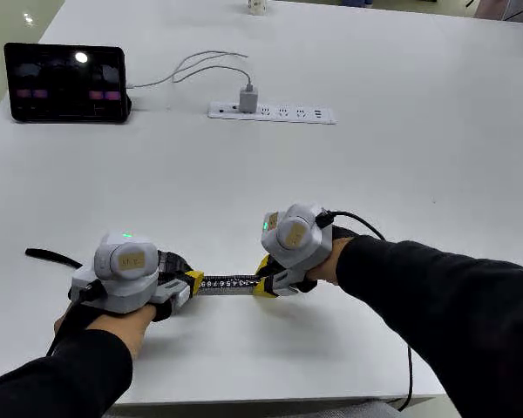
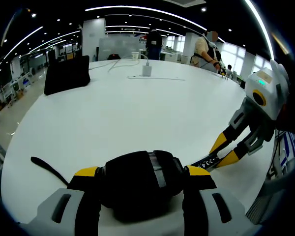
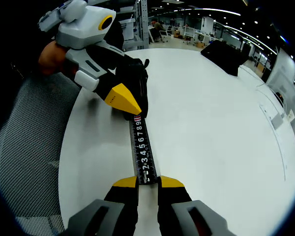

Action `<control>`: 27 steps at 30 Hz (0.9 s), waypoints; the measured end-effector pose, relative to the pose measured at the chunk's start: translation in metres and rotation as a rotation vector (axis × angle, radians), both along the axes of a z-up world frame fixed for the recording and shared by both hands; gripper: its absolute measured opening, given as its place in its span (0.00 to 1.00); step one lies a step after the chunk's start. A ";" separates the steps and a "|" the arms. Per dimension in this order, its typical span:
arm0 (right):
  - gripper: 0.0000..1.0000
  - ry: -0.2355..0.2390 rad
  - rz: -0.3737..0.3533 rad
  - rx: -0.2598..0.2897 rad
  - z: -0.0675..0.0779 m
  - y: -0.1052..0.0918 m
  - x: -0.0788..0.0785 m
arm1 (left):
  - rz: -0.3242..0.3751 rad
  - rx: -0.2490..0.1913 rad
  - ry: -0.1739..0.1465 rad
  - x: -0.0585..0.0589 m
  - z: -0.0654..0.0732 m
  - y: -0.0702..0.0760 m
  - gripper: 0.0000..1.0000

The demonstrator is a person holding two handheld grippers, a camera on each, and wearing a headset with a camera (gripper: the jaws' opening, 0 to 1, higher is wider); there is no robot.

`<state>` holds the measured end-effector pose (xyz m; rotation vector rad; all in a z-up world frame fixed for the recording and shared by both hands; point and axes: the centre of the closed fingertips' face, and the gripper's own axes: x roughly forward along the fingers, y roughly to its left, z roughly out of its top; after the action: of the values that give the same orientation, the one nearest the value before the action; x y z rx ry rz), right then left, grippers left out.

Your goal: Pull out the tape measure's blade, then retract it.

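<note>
Lying near table edge (image 1: 270, 385), tape measure's (image 2: 137, 183) blade (image 3: 142, 152) faces open tabletop (image 1: 401, 148).

Digits 2 through 9 on tape blade (image 3: 142, 152).

I see the black tape measure (image 2: 140, 182) near the white table's (image 1: 375, 174) front edge, its dark blade (image 3: 142, 150) drawn out a short way, flat, white numerals up.
</note>
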<state>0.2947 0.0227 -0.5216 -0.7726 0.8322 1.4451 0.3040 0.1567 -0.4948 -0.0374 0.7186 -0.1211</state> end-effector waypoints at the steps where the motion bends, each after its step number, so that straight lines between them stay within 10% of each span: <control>1: 0.11 0.001 0.000 0.000 0.000 0.000 0.000 | -0.001 0.000 0.000 0.000 0.000 0.000 0.63; 27: 0.11 0.019 -0.012 0.024 0.000 0.016 -0.005 | -0.013 -0.003 0.005 -0.001 0.002 0.001 0.63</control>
<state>0.2897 0.0386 -0.5218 -0.7351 0.8316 1.4510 0.3029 0.1575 -0.4929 -0.0360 0.7234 -0.1348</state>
